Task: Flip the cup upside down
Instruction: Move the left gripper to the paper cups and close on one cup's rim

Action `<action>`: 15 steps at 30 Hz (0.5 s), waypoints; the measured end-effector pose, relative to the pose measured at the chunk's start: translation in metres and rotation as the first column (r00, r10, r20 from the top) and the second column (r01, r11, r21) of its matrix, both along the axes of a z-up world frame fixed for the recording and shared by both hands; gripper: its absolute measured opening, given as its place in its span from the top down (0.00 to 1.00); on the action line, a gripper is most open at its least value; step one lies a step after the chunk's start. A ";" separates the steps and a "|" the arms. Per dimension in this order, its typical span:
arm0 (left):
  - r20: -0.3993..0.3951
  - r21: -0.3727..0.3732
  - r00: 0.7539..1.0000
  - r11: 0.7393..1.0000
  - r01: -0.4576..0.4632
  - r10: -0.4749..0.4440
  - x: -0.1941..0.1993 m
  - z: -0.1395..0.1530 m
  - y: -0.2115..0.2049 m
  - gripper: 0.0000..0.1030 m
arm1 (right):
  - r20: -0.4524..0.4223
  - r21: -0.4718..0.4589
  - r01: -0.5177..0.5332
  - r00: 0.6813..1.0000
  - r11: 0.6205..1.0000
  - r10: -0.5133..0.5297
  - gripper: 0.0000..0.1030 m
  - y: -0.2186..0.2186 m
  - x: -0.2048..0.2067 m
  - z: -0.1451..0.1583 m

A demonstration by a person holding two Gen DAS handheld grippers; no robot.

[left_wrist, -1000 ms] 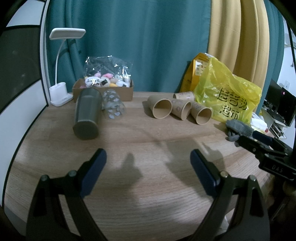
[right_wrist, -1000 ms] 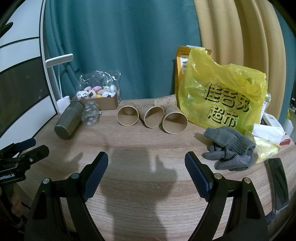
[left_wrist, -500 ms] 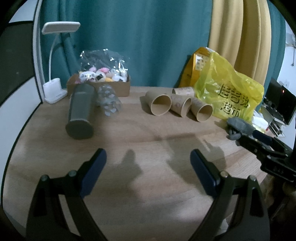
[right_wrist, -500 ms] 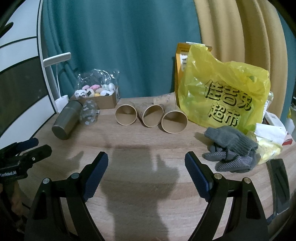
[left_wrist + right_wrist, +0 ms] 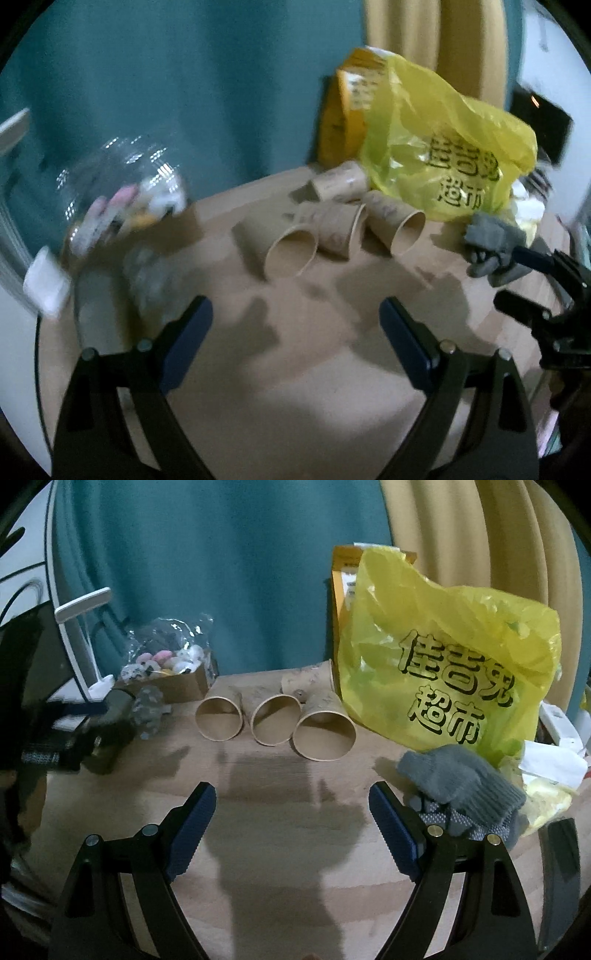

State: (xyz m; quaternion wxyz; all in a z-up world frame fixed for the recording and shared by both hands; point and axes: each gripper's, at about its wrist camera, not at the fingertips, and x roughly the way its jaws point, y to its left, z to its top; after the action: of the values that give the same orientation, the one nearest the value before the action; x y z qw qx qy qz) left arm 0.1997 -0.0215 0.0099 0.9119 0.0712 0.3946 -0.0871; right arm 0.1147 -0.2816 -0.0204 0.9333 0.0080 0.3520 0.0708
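Several brown paper cups lie on their sides on the wooden table (image 5: 295, 830), mouths toward me. In the right wrist view they are the left cup (image 5: 219, 720), the middle cup (image 5: 276, 720) and the right cup (image 5: 325, 729), with one more behind (image 5: 310, 679). In the blurred left wrist view the nearest cup (image 5: 291, 251) lies ahead of my left gripper (image 5: 295, 332), which is open and empty. My right gripper (image 5: 291, 819) is open and empty, short of the cups. It also shows at the right edge of the left wrist view (image 5: 543, 295).
A yellow plastic bag (image 5: 443, 664) stands right of the cups, with grey gloves (image 5: 461, 786) in front of it. At the left are a dark tumbler (image 5: 110, 734), a clear patterned cup (image 5: 147, 710), a cardboard box of small toys (image 5: 170, 672) and a white lamp (image 5: 81, 602).
The left gripper has swung forward and right toward the paper cups, blurring its view. The right gripper has moved a little closer to the cups. Both stay open.
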 end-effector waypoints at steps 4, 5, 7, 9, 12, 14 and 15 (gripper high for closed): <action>-0.079 0.113 0.987 0.983 0.146 -0.138 0.054 0.003 -0.017 0.10 | -0.033 0.011 0.012 0.999 1.000 -0.012 0.15 -0.013 0.016 -0.009; -0.101 0.147 0.980 0.972 0.186 -0.172 0.066 0.002 -0.023 0.10 | -0.042 0.013 0.017 0.999 1.000 -0.016 0.15 -0.017 0.020 -0.010; -0.149 0.228 0.953 0.928 0.293 -0.265 0.085 0.001 -0.036 0.10 | -0.057 0.014 0.023 0.998 1.000 -0.022 0.15 -0.023 0.027 -0.013; -0.216 0.302 0.912 0.864 0.402 -0.349 0.104 -0.004 -0.052 0.10 | -0.070 0.016 0.028 0.997 0.999 -0.027 0.15 -0.032 0.036 -0.016; -0.328 0.332 0.828 0.765 0.552 -0.456 0.125 -0.017 -0.069 0.10 | -0.089 0.020 0.034 0.996 0.999 -0.032 0.15 -0.042 0.048 -0.020; -0.391 0.364 0.782 0.699 0.615 -0.485 0.137 -0.031 -0.079 0.10 | -0.101 0.035 0.037 0.994 0.999 -0.034 0.15 -0.048 0.056 -0.022; -0.412 0.386 0.764 0.665 0.639 -0.495 0.143 -0.038 -0.083 0.10 | -0.104 0.038 0.039 0.994 0.999 -0.035 0.15 -0.049 0.058 -0.023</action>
State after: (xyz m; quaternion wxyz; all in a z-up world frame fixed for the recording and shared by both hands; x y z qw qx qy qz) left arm 0.3432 -0.1042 -0.0286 0.7224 0.4150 0.4816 -0.2719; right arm 0.1732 -0.3310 -0.0430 0.9146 0.0366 0.3981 0.0601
